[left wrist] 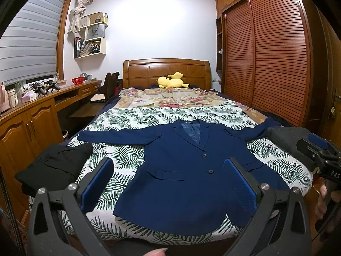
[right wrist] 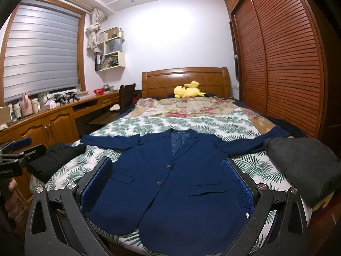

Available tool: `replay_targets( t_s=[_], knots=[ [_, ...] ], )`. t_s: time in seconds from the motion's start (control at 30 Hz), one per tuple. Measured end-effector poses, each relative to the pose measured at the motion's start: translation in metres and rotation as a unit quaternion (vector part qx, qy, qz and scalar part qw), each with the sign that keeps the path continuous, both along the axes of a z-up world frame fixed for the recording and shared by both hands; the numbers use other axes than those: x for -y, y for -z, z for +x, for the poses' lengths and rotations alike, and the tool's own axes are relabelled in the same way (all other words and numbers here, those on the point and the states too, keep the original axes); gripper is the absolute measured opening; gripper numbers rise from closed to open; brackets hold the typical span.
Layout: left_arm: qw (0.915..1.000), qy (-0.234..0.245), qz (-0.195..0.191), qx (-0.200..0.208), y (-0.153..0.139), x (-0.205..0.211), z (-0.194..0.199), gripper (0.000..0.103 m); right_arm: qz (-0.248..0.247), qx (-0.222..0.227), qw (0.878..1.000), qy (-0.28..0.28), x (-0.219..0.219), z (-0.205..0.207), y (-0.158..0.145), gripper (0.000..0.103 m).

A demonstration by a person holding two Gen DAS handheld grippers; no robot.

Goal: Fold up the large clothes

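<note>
A navy blue blazer [left wrist: 181, 170] lies flat, front up and buttoned, on the leaf-print bedspread [left wrist: 132, 115], sleeves spread out to both sides. It also shows in the right wrist view [right wrist: 170, 187]. My left gripper [left wrist: 168, 183] is open and empty, held above the foot of the bed over the blazer's lower left part. My right gripper [right wrist: 166, 183] is open and empty over the blazer's hem. The right gripper also shows at the right edge of the left wrist view [left wrist: 319, 151]. The left one shows at the left edge of the right wrist view [right wrist: 15, 153].
A folded black garment [left wrist: 55, 166] lies at the bed's left edge. A dark grey garment [right wrist: 302, 166] lies on the right. A yellow plush toy [left wrist: 171, 81] sits by the headboard. A wooden desk [left wrist: 32, 111] stands left, a slatted wardrobe [left wrist: 266, 59] right.
</note>
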State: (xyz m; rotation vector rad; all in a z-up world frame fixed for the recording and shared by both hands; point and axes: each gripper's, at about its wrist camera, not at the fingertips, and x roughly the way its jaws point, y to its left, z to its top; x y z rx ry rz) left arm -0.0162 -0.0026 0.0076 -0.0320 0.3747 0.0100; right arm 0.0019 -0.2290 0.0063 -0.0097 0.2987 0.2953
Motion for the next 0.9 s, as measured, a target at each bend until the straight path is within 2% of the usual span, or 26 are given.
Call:
replay_targets(
  t_s=[0.6, 0.9],
  knots=[
    [1.0, 0.0, 0.0, 0.0, 0.0, 0.0, 0.0, 0.103, 0.002, -0.001, 1.0, 0.0, -0.001, 0.0, -0.001, 0.103],
    [0.9999, 0.0, -0.004, -0.012, 0.01, -0.005, 0.01, 0.103, 0.0, -0.009, 1.0, -0.001, 0.004, 0.004, 0.004, 0.103]
  ],
)
